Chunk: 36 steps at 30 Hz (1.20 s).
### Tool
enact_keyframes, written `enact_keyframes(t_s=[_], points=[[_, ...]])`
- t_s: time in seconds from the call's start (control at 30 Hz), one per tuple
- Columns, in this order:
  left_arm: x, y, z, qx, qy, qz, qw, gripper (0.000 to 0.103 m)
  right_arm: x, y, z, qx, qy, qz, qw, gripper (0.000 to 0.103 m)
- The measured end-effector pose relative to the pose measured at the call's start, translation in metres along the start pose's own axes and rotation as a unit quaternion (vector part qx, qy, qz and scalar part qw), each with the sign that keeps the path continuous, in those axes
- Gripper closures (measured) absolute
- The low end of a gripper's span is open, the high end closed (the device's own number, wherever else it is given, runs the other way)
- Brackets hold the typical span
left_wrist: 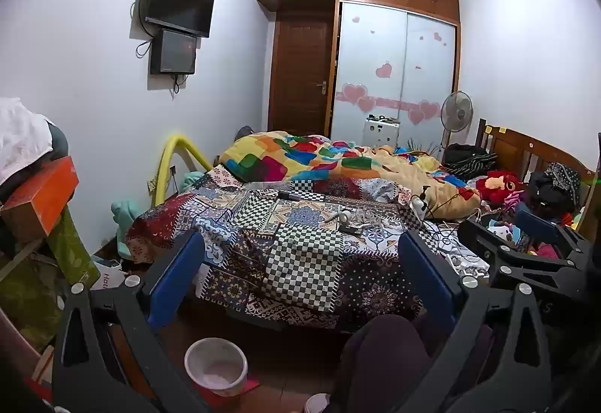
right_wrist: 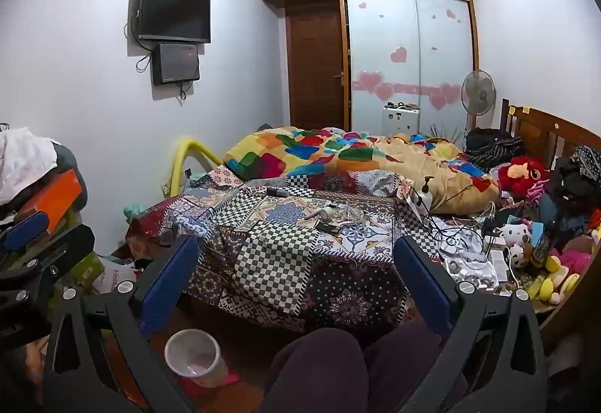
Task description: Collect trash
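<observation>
A white waste bin [left_wrist: 216,366] stands on the floor at the foot of the bed; it also shows in the right wrist view [right_wrist: 195,356]. Small white scraps and loose items [left_wrist: 347,217] lie in the middle of the patchwork bedspread [left_wrist: 300,255], and show in the right wrist view [right_wrist: 338,215] too. My left gripper [left_wrist: 300,281] is open and empty, held above the bin and facing the bed. My right gripper [right_wrist: 296,281] is open and empty beside it. Each gripper shows at the edge of the other's view.
A colourful quilt [left_wrist: 319,157] is heaped at the far side of the bed. Cables, chargers and plush toys [right_wrist: 518,236] crowd the right side by the wooden headboard [right_wrist: 544,135]. Boxes and clothes [left_wrist: 33,195] pile up at left. My knees [right_wrist: 338,368] are below.
</observation>
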<state>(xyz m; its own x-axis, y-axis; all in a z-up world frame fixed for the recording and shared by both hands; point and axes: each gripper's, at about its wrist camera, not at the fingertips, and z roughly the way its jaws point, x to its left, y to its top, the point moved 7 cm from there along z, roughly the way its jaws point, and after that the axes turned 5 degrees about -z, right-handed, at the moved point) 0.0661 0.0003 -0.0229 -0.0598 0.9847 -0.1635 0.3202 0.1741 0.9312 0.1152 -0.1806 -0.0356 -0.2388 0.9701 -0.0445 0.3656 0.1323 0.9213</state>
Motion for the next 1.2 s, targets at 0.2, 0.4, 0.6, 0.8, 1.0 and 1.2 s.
enact_keyframes(t_s=[0.2,0.4,0.6,0.8,1.0,1.2], points=[[0.000,-0.008,0.004,0.019,0.006,-0.003,0.9998,0.000,0.003,0.001,0.001,0.002,0.000,-0.002,1.000,0.000],[0.010,-0.012,0.004,0.021,0.010,-0.017,0.9996,0.000,0.003,0.002,0.003,0.003,0.001,-0.003,1.000,0.000],[0.014,-0.011,0.002,0.022,0.013,-0.023,0.9994,0.000,0.009,-0.003,0.001,0.003,0.002,-0.004,1.000,0.000],[0.018,-0.012,0.003,0.026,0.016,-0.029,0.9991,0.000,0.016,-0.002,0.004,0.006,0.002,-0.006,1.000,0.000],[0.020,-0.013,0.002,0.026,0.018,-0.030,0.9990,0.000,0.019,-0.002,0.006,0.008,0.004,-0.010,1.000,0.000],[0.019,-0.013,0.002,0.025,0.019,-0.029,0.9991,0.000,0.019,-0.001,0.006,0.009,0.004,-0.011,1.000,0.000]])
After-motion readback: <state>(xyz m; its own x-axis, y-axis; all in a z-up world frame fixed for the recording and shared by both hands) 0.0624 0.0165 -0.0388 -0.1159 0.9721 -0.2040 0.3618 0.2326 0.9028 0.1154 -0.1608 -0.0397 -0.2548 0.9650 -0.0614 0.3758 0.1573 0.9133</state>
